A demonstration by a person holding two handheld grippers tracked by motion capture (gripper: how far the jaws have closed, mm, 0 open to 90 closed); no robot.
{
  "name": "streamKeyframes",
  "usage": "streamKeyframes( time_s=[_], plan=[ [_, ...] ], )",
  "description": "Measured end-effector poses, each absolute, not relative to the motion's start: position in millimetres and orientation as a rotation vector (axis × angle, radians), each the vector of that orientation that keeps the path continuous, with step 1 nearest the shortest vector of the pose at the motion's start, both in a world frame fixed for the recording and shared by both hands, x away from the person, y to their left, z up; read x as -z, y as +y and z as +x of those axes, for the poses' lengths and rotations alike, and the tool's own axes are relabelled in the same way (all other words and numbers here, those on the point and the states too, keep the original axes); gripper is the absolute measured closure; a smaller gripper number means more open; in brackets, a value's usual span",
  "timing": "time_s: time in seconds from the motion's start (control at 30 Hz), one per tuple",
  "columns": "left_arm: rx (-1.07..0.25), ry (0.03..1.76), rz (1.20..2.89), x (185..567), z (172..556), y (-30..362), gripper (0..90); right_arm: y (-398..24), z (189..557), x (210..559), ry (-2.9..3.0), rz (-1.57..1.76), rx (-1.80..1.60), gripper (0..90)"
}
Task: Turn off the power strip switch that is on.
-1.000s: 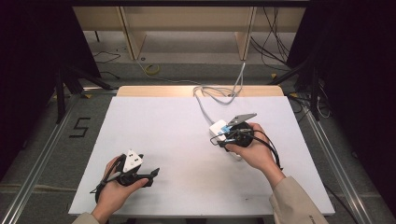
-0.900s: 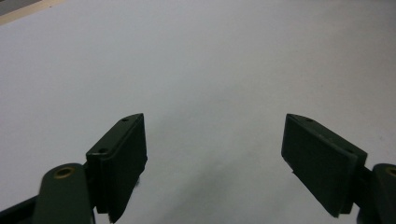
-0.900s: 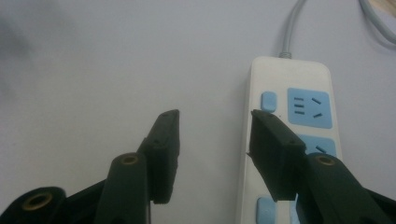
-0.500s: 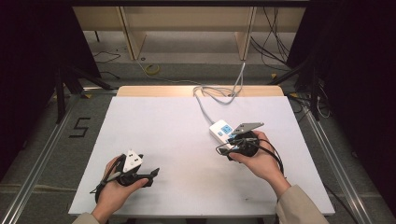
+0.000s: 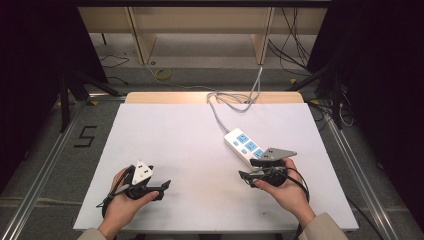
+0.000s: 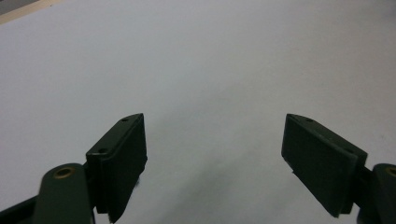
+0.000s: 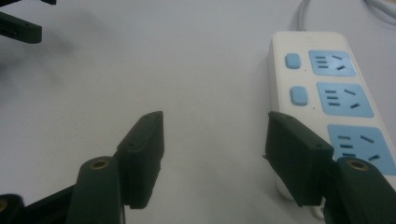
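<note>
The right claw has its jaws spread wide with nothing between them; they have just been opening, and no pad touches anything. In the right gripper view the claw looks along the counter, and its far jaw stands in front of the near end of the strip, so the strip lies just beside that jaw and not inside the gap. That fits a release: the strip seems to have been set where it should lie, and the jaws are wide so the hand can come away without dragging it.

The strip lies flat on the white counter, right of middle, sockets up, angled from the right hand toward the far edge. Three blue sockets and two blue switches face upward, which leaves them free for a plug or a push from above. Its grey cable runs from the far end, loops near the back edge and drops off the counter, slack enough not to tug the strip askew.

The left claw rests low on the near left of the counter, well apart from the strip. In the left gripper view its jaws stand apart over bare white surface, holding nothing. It looks parked there to stay out of the way while the right hand works.
</note>
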State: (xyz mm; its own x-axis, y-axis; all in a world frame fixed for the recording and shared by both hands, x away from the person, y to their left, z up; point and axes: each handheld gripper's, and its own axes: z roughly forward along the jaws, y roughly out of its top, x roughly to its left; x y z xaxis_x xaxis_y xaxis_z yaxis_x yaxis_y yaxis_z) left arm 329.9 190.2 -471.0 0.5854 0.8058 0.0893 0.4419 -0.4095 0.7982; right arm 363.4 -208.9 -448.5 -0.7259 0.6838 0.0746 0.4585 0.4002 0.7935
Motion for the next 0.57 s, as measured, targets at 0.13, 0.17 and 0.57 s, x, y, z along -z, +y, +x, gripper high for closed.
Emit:
streamKeyframes(
  time_s=[0.13,0.17,0.57],
  plan=[
    [-0.608,0.989,2.054,471,330,190,22.0,-215,352,451,2.339,0.989,-1.285,37.9],
    [-0.609,0.988,2.055,471,330,190,22.0,-216,350,451,2.328,0.981,-1.289,37.7],
    [-0.609,0.99,2.052,471,333,192,21.8,-216,343,459,2.299,0.91,-1.33,36.3]
  ],
)
